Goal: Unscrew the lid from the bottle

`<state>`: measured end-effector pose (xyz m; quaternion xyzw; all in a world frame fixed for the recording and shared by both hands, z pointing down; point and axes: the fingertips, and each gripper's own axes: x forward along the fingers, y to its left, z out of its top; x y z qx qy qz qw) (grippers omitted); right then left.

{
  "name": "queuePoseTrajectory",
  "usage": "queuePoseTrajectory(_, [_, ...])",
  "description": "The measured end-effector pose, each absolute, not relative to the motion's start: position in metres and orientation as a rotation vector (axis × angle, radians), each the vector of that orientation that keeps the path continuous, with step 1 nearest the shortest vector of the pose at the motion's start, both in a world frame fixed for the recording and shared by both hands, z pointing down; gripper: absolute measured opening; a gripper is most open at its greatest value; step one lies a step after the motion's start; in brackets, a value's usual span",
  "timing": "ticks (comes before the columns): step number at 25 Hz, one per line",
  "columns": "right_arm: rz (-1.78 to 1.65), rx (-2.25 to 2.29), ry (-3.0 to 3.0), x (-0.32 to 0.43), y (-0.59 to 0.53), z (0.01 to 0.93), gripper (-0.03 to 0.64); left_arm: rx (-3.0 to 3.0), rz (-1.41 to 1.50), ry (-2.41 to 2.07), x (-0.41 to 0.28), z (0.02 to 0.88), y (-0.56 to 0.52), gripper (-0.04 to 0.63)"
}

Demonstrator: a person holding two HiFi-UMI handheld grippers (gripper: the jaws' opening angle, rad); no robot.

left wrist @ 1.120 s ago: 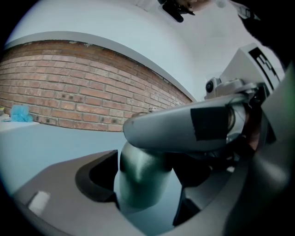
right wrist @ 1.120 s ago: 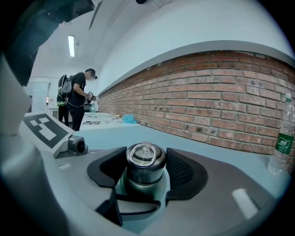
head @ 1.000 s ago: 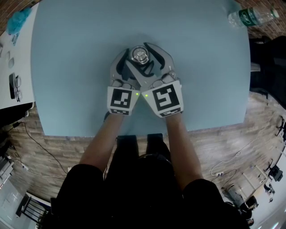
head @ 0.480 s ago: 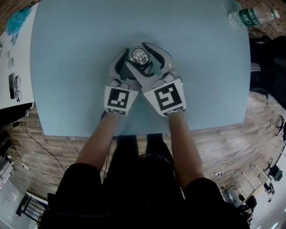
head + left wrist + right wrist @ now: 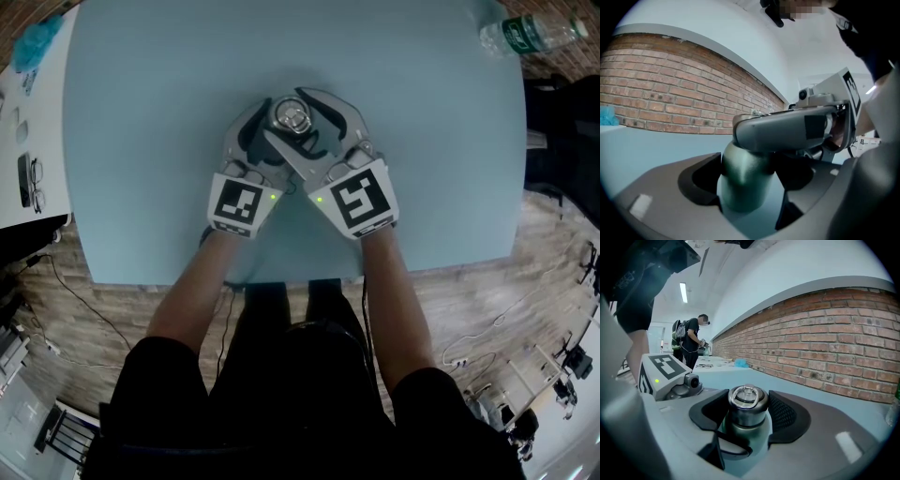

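Left hand-held gripper [image 5: 750,180] is clenched on the body of the bottle [image 5: 740,190], a dull green metal bottle that stands upright between its two dark pads, with the left pad pressed to its side. Right hand-held gripper [image 5: 747,411] comes in higher and grasps the lid [image 5: 747,401]. Its ribbed dark pads sit against the lid on both sides, and one of its grey jaws crosses above the bottle's shoulder in the left gripper view.

The lid is a silver metal cap with a small metal ring [image 5: 746,393] lying flat on top, and it is on the bottle. A dark strap [image 5: 733,448] loops out from below the lid.

From the head view the bottle stands near the middle of the pale blue table [image 5: 141,141], a little toward the person's side. Both grippers meet over it in a V, and their marker cubes sit side by side nearer the table's front edge.

A clear plastic water bottle [image 5: 525,36] lies at the table's far right corner, well apart from the grippers. A pair of glasses [image 5: 33,178] lies on a white surface to the left. A brick wall [image 5: 843,343] runs behind the table, and a person [image 5: 691,345] stands far off in the background.
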<state>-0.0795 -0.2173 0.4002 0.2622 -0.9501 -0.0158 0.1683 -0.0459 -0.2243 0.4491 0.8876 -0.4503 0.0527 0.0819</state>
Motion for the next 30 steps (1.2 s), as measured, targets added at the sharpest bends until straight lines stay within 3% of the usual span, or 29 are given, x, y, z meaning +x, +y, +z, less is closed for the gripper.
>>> queuePoseTrajectory(30, [-0.069, 0.57, -2.795, -0.0812, -0.2134, 0.3987, 0.265, 2.866, 0.205, -0.892, -0.0414, 0.4485, -0.2198, 0.354])
